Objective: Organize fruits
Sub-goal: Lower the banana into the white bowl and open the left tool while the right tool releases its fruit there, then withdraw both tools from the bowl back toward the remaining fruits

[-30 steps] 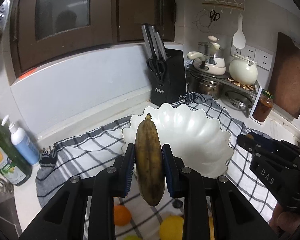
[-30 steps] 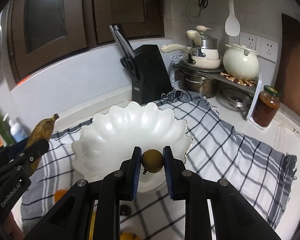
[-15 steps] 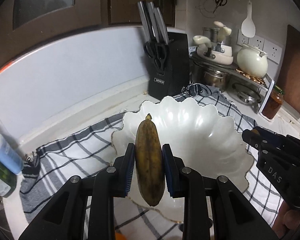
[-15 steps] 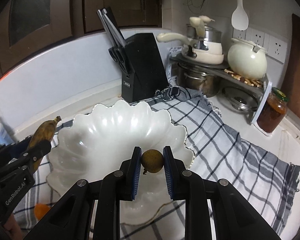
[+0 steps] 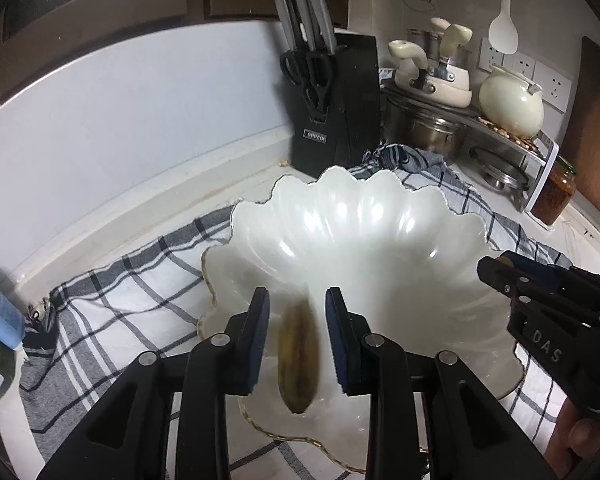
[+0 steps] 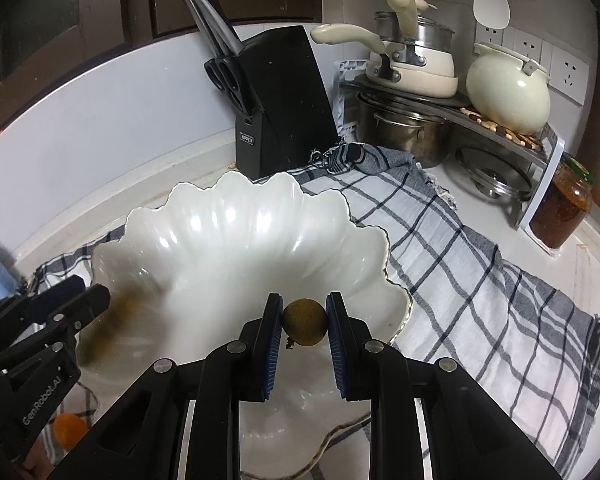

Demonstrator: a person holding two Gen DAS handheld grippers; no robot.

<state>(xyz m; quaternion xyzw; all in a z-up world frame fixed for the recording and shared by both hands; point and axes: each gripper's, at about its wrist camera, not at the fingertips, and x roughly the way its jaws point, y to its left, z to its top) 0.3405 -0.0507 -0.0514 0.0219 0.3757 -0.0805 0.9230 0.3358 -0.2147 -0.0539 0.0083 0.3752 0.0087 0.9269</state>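
Observation:
A white scalloped bowl sits on a checked cloth. My left gripper is open over the bowl's near left side. A brown overripe banana shows blurred between and below its fingers, loose from the pads, dropping into the bowl. In the right wrist view the banana is a brown blur beside my left gripper. My right gripper is shut on a small round brown fruit, held above the bowl's near right part. It also shows in the left wrist view.
A black knife block stands behind the bowl. Pots and a cream kettle sit on a rack at the back right, with a red jar beside it. An orange fruit lies on the cloth. Bottles stand at the left.
Both grippers moved forward over the bowl. My left gripper opened and let go of the banana, which is falling into the bowl. My right gripper still holds the small fruit.

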